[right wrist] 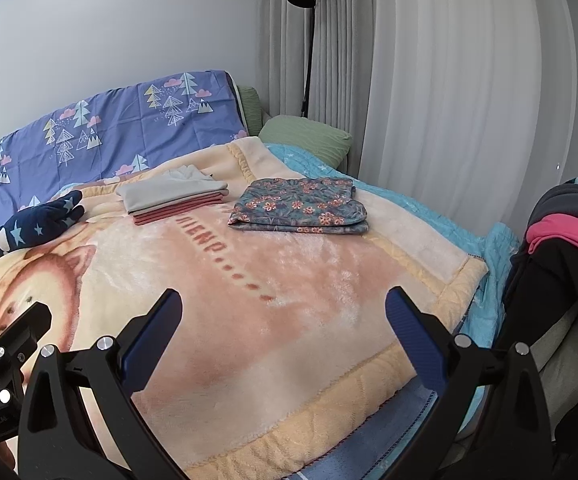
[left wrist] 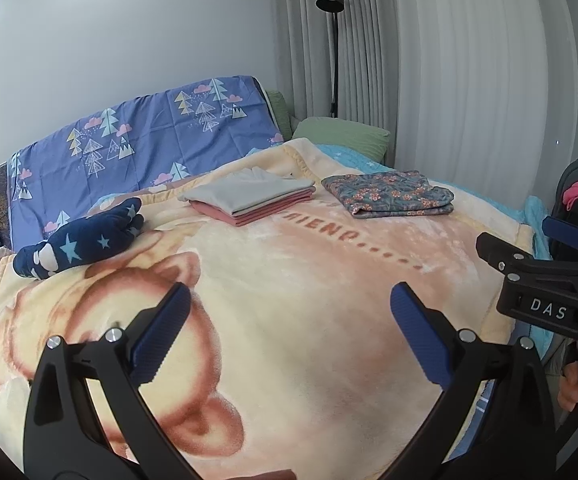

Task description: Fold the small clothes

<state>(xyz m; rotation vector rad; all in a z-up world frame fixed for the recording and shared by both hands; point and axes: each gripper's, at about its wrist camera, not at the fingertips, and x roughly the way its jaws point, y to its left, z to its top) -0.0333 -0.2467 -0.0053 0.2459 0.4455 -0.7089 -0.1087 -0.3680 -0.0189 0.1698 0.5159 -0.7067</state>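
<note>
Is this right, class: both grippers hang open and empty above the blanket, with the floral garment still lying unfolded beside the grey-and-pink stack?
One detail is wrong. The floral garment is already folded into a neat rectangle, as the right wrist view shows. The rest holds: the left gripper and right gripper are open and empty above the blanket, and the garment lies beside the grey-and-pink stack.

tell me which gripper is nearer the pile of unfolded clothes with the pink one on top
Right. The right gripper hangs just beside the pile at the bed's right edge; the left gripper is further left, over the blanket.

Folded floral garment (right wrist: 299, 207), grey-and-pink folded stack (right wrist: 175, 198), rumpled navy star garment (right wrist: 33, 224)
</note>
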